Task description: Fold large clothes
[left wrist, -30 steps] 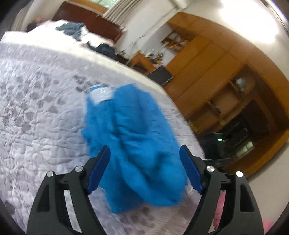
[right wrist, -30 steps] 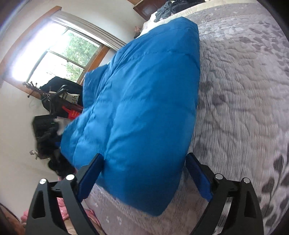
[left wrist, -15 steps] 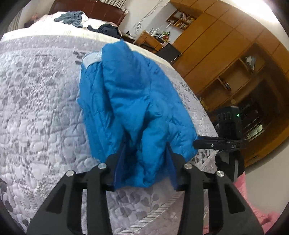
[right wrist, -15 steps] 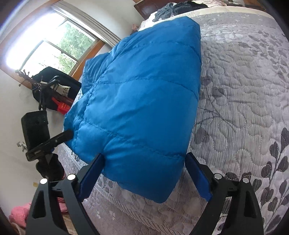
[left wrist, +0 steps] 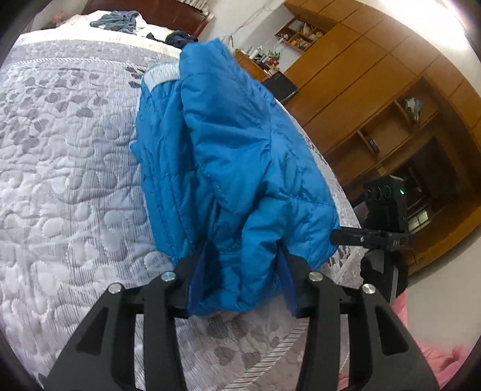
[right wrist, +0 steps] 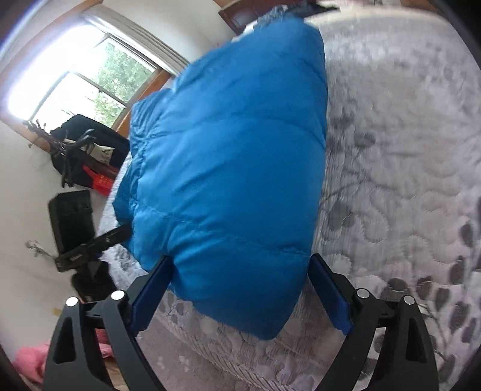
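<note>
The left claw [left wrist: 240, 270] is clamped on the near hem of the blue padded jacket [left wrist: 228, 168], with a thick bunch of fabric pinched between its two pads. The right claw [right wrist: 240, 296] stands apart, its pads spread wide on either side of the jacket's near corner [right wrist: 255, 312]; the pictures do not show firm contact there. From both claws the jacket runs straight ahead, its long axis pointing away along the fingers toward the headboard [left wrist: 156, 15] end of the bed [left wrist: 60, 180]. The jacket lies on the grey patterned quilt close to the bed's edge, already doubled lengthwise into a narrow stack with a pale lining strip [left wrist: 162, 73] showing at its far end. Judged from this layout, the next fold runs along that axis: the near hem travels forward over the far end. The left claw already has its hold; the right needs to close first.
</note>
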Action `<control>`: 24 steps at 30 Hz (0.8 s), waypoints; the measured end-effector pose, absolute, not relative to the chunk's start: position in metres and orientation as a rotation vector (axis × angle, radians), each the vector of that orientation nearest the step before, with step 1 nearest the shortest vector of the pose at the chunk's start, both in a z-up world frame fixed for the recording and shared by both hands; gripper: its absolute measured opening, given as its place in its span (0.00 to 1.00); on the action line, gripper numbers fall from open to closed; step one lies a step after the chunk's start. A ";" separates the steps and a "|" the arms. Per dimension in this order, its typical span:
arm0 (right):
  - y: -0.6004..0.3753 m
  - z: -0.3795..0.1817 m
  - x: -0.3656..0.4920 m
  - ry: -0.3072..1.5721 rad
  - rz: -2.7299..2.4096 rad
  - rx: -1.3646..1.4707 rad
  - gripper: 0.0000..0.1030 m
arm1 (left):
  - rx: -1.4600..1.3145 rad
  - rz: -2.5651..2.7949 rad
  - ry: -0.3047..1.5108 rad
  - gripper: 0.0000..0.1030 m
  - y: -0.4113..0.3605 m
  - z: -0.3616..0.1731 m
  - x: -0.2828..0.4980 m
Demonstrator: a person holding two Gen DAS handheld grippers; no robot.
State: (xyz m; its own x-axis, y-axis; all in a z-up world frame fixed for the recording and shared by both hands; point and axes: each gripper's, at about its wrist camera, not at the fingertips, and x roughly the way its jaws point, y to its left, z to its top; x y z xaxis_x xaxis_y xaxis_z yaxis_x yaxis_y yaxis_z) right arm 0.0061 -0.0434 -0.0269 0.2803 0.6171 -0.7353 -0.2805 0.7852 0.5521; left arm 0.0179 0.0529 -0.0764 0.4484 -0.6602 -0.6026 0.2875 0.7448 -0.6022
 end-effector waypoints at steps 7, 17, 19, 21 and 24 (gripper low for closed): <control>-0.036 0.006 -0.026 1.017 0.456 0.208 0.96 | -0.340 -0.488 0.821 0.89 0.042 -0.033 -0.011; -0.037 0.047 -0.063 0.815 0.295 0.094 0.96 | -0.231 -0.285 0.811 0.92 0.034 -0.002 -0.031; -0.039 0.052 -0.065 0.806 0.265 0.065 0.96 | -0.221 -0.252 0.827 0.92 0.033 -0.001 -0.032; -0.038 0.053 -0.066 0.821 0.258 0.057 0.96 | -0.222 -0.229 0.834 0.93 0.032 -0.001 -0.036; -0.039 0.048 -0.066 0.866 0.249 0.071 0.96 | -0.199 -0.181 0.833 0.94 0.029 0.000 -0.042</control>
State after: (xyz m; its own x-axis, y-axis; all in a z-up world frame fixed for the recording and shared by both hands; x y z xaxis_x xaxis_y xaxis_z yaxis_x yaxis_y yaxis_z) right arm -0.0657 -0.0392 0.0477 0.6207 0.2450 -0.7447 -0.1873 0.9688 0.1626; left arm -0.0425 0.0290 0.0002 0.6589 -0.2368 -0.7140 0.0815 0.9661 -0.2451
